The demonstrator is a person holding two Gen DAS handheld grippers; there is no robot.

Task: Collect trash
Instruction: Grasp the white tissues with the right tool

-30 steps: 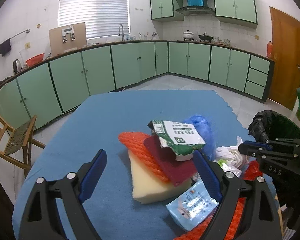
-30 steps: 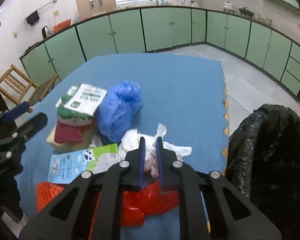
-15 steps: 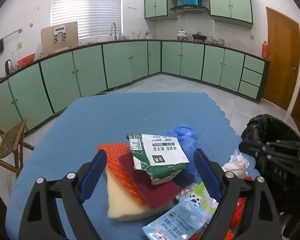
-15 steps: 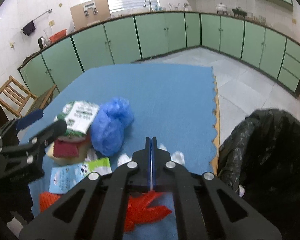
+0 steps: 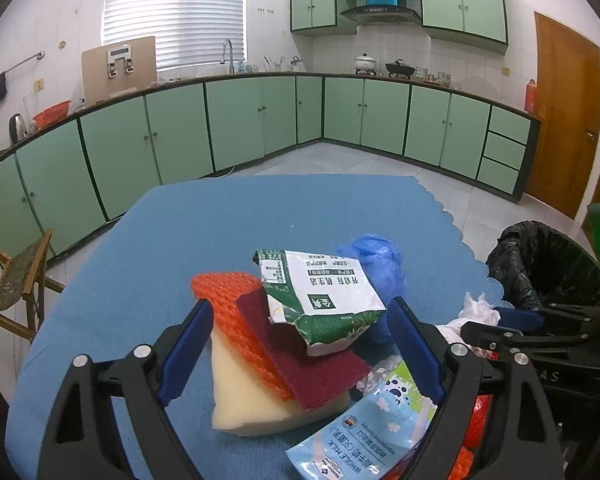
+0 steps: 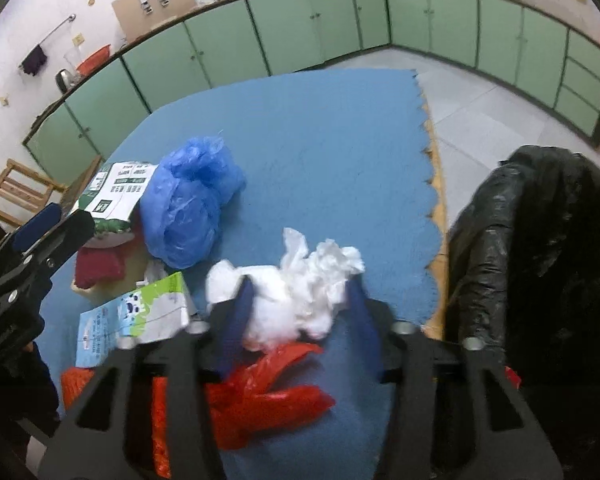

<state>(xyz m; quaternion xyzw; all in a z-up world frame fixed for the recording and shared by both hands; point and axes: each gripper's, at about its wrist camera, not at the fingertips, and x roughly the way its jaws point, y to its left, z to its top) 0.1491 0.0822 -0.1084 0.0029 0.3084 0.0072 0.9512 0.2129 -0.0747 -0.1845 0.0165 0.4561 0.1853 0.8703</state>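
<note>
Trash lies piled on a blue mat [image 5: 228, 220]. My left gripper [image 5: 300, 344] is open around a stack: a green-and-white packet [image 5: 320, 292], a maroon pad [image 5: 300, 356], an orange mesh [image 5: 228, 300] and a cream sponge [image 5: 252, 400]. A milk pouch [image 5: 364, 424] lies at its right finger. My right gripper [image 6: 300, 308] is open, its fingers astride a white crumpled plastic wad [image 6: 296, 284]. A red bag [image 6: 268, 392] lies under it, a blue bag [image 6: 188, 208] to the left. The bin with a black bag [image 6: 540, 264] stands right.
The left gripper shows at the left edge of the right wrist view [image 6: 28, 248]. Green cabinets [image 5: 340, 120] line the walls. A wooden chair [image 5: 16, 276] stands left of the table. A brown door [image 5: 564, 128] is at the far right.
My right gripper was shut half a second ago and now stands open around the white wad. My left gripper has drawn closer over the stack, still open.
</note>
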